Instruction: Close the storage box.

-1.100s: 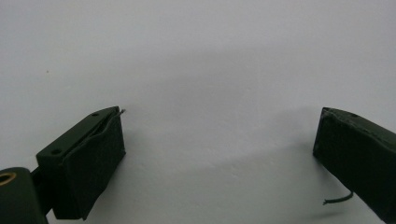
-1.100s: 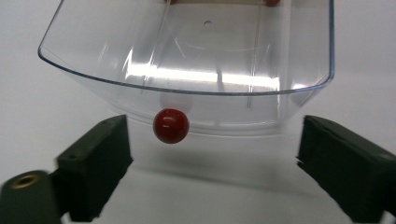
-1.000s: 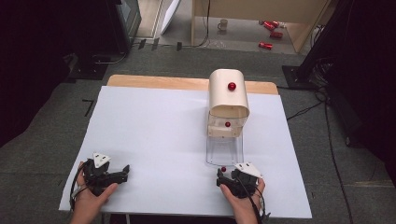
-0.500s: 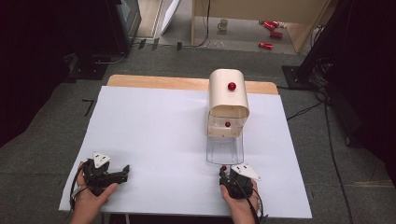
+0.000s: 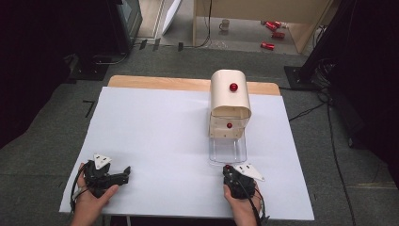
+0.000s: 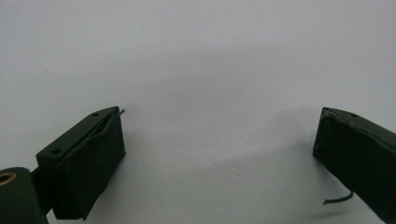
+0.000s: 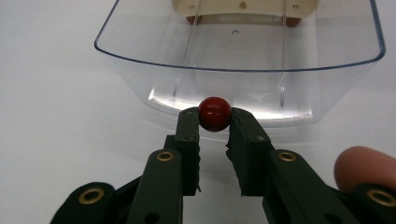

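**Entry: red knob of clear drawer, held at full extension**

Item 1. Right gripper (image 7: pixel 214 122): its two black jaws are pressed onto a red knob (image 7: pixel 214 113), which is pinched between the tips. In the high view the same gripper (image 5: pixel 229 170) is seen at the near edge of the table, just in front of the drawer.

Item 2. Clear drawer (image 7: pixel 322 70): a transparent plastic tray with a curved front wall, to which the knob is fixed at the middle. It is drawn out toward the person from the base of a cream cabinet (image 5: pixel 229 94) and rests on the white table surface (image 5: pixel 155 136). No contents can be made out in it.

Item 3. Cream cabinet: upright, rounded on top, set toward the far side of the table. Two further red knobs are borne on it, one on the upper front (image 5: pixel 233 87) and one lower down (image 5: pixel 229 125).

Item 4. Left gripper (image 6: pixel 219 154): its jaws are spread wide over bare white surface, with nothing between them. In the high view it lies at the near left corner (image 5: pixel 123 173), well apart from the cabinet.

Status. The drawer is judged to be largely or fully pulled open; the grasp on the knob is not yet released. What remains is judged to be letting go of the knob, and possibly dealing with the upper compartments.
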Available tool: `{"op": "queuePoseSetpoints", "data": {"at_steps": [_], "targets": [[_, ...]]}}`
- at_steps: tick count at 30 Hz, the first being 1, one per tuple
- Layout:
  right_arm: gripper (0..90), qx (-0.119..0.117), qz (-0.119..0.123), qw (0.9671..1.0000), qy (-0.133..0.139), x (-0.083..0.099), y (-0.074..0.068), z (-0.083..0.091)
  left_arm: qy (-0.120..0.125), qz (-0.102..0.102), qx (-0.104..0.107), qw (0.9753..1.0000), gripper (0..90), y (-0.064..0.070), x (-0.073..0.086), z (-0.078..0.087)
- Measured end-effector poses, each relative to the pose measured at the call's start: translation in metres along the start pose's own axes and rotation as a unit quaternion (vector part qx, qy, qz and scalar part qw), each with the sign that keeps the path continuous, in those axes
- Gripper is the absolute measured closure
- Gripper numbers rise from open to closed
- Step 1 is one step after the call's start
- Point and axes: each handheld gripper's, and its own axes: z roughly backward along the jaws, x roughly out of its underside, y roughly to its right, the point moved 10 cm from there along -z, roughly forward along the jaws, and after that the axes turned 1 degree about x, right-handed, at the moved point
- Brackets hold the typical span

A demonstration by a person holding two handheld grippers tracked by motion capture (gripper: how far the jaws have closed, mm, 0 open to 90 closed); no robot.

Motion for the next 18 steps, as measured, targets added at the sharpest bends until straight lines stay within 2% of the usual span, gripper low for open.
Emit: {"op": "queuePoseSetpoints", "data": {"at_steps": [6, 12, 18], "targets": [[75.1, 0.001, 0.004, 1.0000, 0.004, -0.009, 0.000, -0.001, 0.000, 0.000, 0.000, 1.0000, 2.0, 0.000, 0.000, 0.000], [75.0, -0.007, 0.002, 1.0000, 0.003, -0.026, 0.003, -0.008, 0.000, 0.000, 0.000, 1.0000, 2.0, 0.000, 0.000, 0.000], [75.1, -0.008, 0.002, 1.0000, 0.002, -0.033, 0.005, -0.015, 0.000, 0.000, 0.000, 1.0000, 2.0, 0.000, 0.000, 0.000]]}}
